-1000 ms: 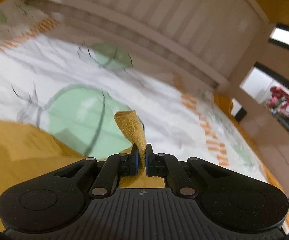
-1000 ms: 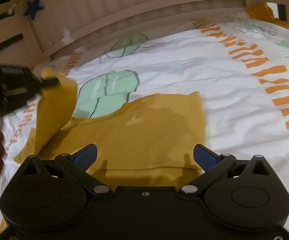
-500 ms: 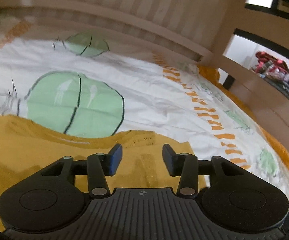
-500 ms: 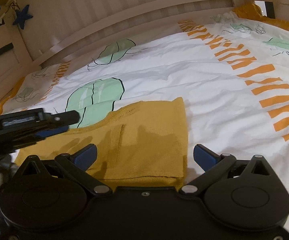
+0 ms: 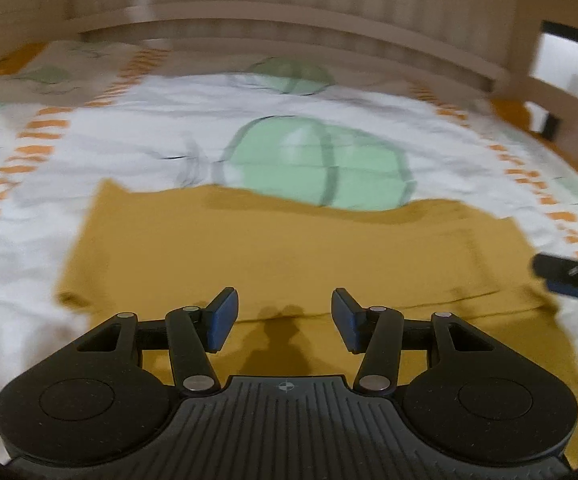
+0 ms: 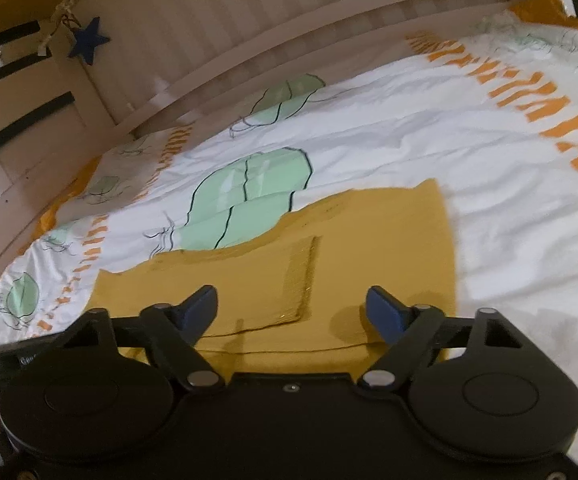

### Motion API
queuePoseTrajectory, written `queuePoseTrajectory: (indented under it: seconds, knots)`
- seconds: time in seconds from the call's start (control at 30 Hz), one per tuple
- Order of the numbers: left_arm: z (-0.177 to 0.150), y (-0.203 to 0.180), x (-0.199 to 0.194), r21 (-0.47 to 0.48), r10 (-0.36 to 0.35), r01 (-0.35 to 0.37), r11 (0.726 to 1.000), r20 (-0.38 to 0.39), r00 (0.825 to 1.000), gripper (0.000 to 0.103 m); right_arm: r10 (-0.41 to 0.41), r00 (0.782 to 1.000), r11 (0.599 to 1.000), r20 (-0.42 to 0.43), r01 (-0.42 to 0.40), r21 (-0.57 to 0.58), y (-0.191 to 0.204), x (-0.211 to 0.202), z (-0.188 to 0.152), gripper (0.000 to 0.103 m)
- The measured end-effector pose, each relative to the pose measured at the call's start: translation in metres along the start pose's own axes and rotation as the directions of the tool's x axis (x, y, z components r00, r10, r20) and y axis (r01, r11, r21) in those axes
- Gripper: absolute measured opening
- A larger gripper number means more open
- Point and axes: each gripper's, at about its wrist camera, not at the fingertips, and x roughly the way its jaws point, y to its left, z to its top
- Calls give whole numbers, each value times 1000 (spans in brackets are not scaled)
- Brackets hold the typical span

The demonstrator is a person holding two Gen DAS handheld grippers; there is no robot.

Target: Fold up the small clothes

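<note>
One garment (image 5: 289, 248) lies flat on the bed: a mustard-yellow knit with a fine ribbed texture, roughly rectangular, its far edge dipping in a shallow curve, and a folded-over flap (image 6: 273, 284) lying on top with a ribbed hem at its right edge. Under it is a white, softly wrinkled cover (image 6: 429, 148) printed with pale green cactus shapes outlined in dark ink and rows of orange dashes. A pale slatted rail (image 6: 289, 40) runs behind the bed, with one dark blue star (image 6: 89, 42) hanging at its left post. There are two grippers, both black with blue pads. The left gripper (image 5: 284, 318) hovers over the near edge of the garment, jaws partly apart with nothing between them, its shadow on the cloth. The right gripper (image 6: 292, 311) stands wider; its jaws have just been closing, above the cloth and the flap's near corner, not pinching either.
</note>
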Motion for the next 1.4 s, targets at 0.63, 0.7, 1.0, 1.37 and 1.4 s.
queuePoseTrajectory:
  seconds: [0.63,0.7,1.0,1.37,1.4]
  knots:
    - [-49,44,11,-66,91,-89,994,40,995,57,-49,995,998,-90,46,-35,19,60,-3,63]
    - [-50,46,11,-77,83,-80,994,44,996,57,-59,994,998,-92,55,-43,21,63,-3,58]
    - [-51,48,12,-81,79,-75,994,45,996,58,-45,996,994,-77,36,-106,45,47,22,16]
    - [-51,49,11,-89,73,-69,994,46,996,58,-206,978,969,-30,200,-143,9,22,47,16]
    - [-51,49,11,-89,73,-69,994,46,996,58,-223,974,967,-42,215,-139,6,26,44,16]
